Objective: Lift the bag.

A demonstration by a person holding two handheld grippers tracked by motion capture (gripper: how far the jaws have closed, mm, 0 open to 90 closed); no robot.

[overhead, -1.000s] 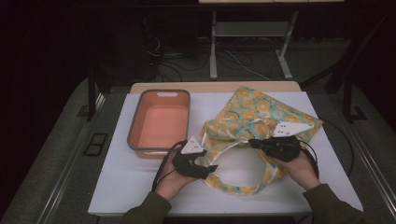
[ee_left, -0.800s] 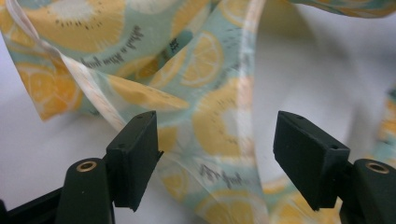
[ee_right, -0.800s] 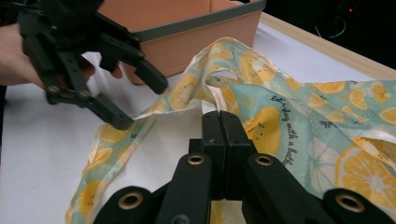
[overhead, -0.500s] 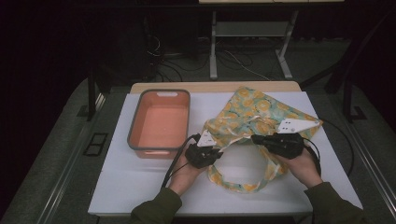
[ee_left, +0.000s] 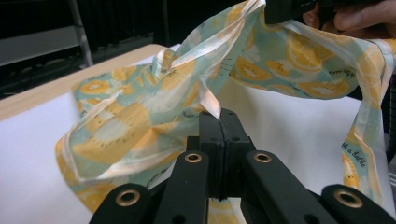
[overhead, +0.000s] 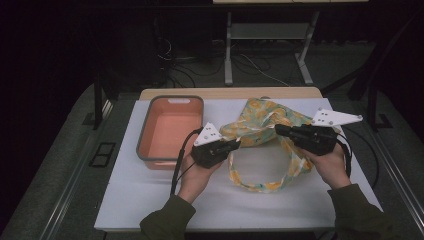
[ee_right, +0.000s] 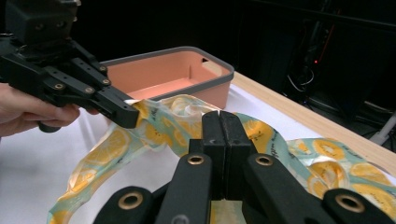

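Lemon-print cloth (overhead: 260,122) — pinched by left tongs (overhead: 236,144) and right tongs (overhead: 278,129) — lifted.

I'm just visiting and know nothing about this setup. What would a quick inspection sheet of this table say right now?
Surface: white table top, wooden strip along its far edge.
Job's things: lemon-print cloth bag, bunched, partly lifted off the table by its edge; its strap loops down onto the table.
Clutter: empty pink tub with grey rim, left of the bag.
Grippers: left gripper shut on the bag's edge; right gripper shut on the bag's edge too, the two facing each other.
Cables: a black cable trails from the left gripper; more cables lie on the floor behind the table.
Surroundings: dark room, grey floor, metal table legs beyond.
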